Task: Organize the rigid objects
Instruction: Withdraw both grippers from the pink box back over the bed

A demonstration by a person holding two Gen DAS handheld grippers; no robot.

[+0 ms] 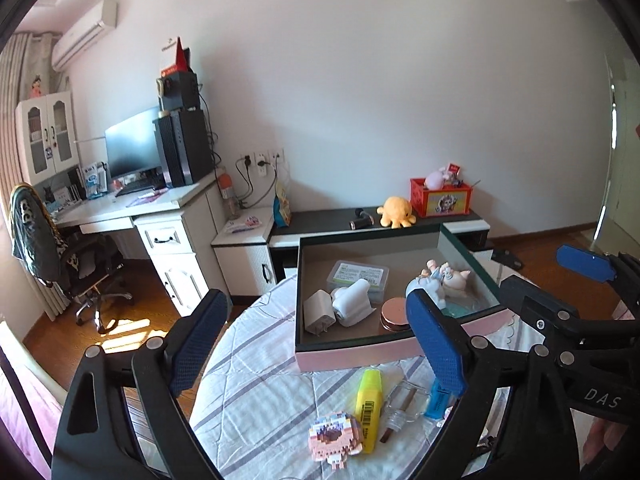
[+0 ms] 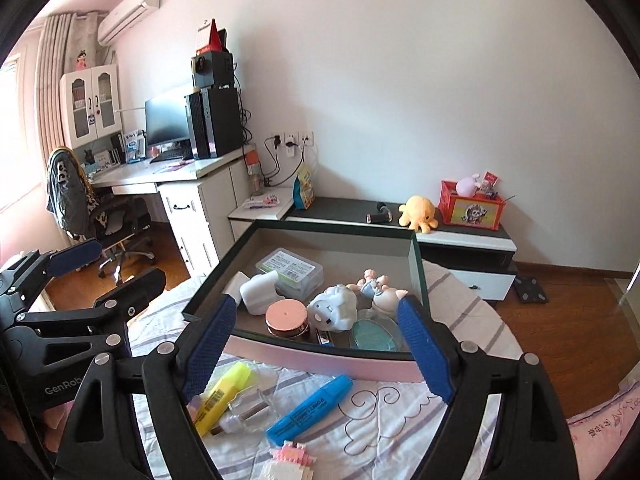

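Right wrist view: the right claw (image 2: 316, 344) stood apart and empty above the blue highlighter (image 2: 310, 410), which lay on the surface before the box (image 2: 320, 364), its long axis diagonal.

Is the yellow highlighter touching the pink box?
Apart. The left wrist view shows the yellow highlighter lying on the striped cloth in front of the pink box, with a strip of cloth visible between its cap and the box wall.
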